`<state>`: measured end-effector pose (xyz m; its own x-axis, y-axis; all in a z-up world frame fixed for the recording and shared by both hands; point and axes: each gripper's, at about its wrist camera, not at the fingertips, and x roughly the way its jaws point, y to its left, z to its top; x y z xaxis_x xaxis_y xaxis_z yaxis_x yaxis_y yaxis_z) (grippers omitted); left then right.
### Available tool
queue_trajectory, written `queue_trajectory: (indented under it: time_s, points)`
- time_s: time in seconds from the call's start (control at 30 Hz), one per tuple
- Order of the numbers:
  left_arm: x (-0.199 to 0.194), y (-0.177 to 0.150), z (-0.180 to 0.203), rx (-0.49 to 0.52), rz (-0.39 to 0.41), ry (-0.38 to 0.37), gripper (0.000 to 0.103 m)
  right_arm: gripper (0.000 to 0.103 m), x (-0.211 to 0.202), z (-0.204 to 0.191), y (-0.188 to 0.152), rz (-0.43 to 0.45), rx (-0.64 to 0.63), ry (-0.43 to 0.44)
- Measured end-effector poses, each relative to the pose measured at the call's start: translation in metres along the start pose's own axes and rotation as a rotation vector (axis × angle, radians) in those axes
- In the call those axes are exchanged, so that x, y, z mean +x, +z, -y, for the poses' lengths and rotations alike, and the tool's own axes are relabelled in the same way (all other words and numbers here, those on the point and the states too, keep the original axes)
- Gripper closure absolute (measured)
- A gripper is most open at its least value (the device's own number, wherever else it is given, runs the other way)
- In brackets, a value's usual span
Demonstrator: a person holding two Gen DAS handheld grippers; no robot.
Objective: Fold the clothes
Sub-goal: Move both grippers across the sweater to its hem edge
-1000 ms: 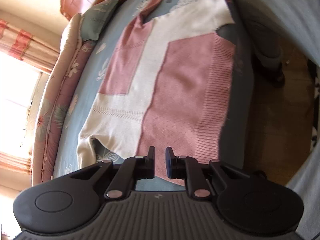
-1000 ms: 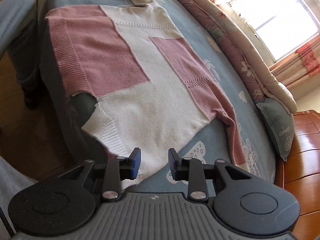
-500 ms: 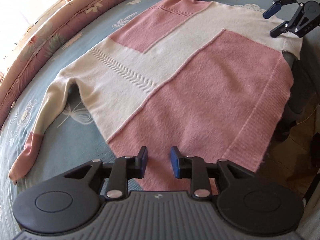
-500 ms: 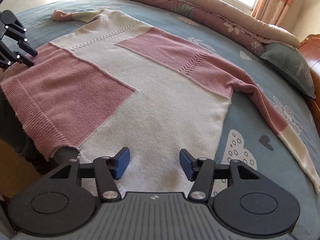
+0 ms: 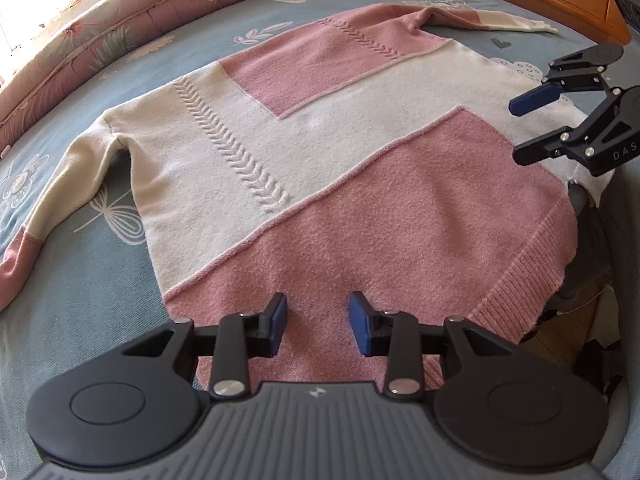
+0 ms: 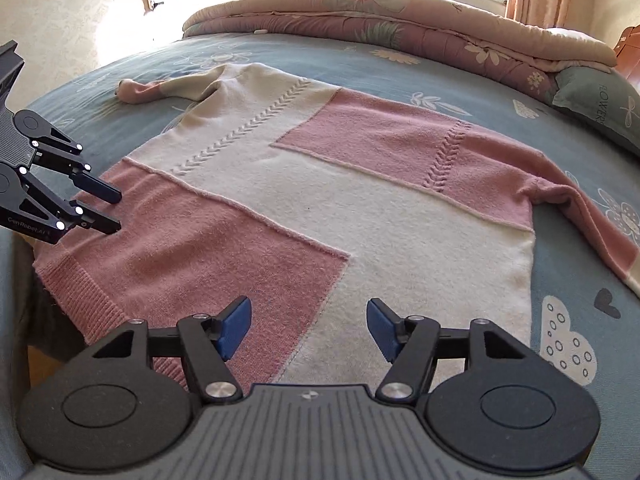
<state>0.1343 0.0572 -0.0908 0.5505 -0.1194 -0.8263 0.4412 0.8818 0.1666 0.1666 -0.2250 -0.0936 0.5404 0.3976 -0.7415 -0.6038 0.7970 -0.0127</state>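
We see a knitted sweater (image 5: 320, 168) spread flat on the bed (image 5: 100, 288), its fuzzy wool set out in angular pink and cream blocks, with two raised braid-like cable seams running toward the shoulders and a ribbed pink hem (image 5: 532, 276) hanging just over the mattress edge. Each sleeve lies out to its own side on the blue sheet, which is printed with pale flowers and butterflies. A quilted floral comforter (image 6: 400, 20) is rolled along the far side, and a green pillow (image 6: 600, 100) sits beside it. Our left gripper (image 5: 318, 322) hovers over the pink lower panel, its jaws having just been opening, now moderately apart with nothing pinched. Our right gripper (image 6: 308, 326) hangs over the pink-cream border near the hem, its blue pads (image 6: 234, 322) spread wider, likewise just opening and empty.
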Motion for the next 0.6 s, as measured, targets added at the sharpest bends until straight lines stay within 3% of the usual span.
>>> queue_trajectory:
  time_s: [0.03, 0.1, 0.13, 0.23, 0.4, 0.5, 0.6]
  points:
    - [-0.003, -0.002, -0.004, -0.008, -0.018, 0.009, 0.048, 0.027, -0.001, 0.003, -0.007, -0.010, 0.000, -0.013]
    - [-0.010, -0.003, -0.014, -0.025, -0.063, 0.025, 0.046, 0.007, -0.004, 0.011, -0.020, -0.033, 0.014, -0.036]
    - [-0.014, -0.004, -0.018, -0.033, -0.085, 0.034, 0.046, 0.006, -0.007, 0.018, -0.025, -0.038, 0.042, -0.037]
    - [-0.018, 0.021, -0.034, -0.092, -0.021, -0.001, 0.046, 0.007, -0.014, 0.032, -0.021, -0.021, 0.109, -0.038]
    - [0.017, 0.082, -0.051, -0.231, 0.089, -0.144, 0.039, 0.006, -0.005, 0.037, 0.026, 0.094, 0.144, 0.005]
    - [0.051, 0.105, -0.053, -0.240, 0.109, -0.173, 0.039, 0.005, 0.022, 0.038, 0.054, 0.114, 0.124, 0.027]
    - [0.077, 0.107, -0.057, -0.203, 0.105, -0.121, 0.039, 0.005, 0.055, 0.044, 0.065, 0.078, 0.096, 0.006]
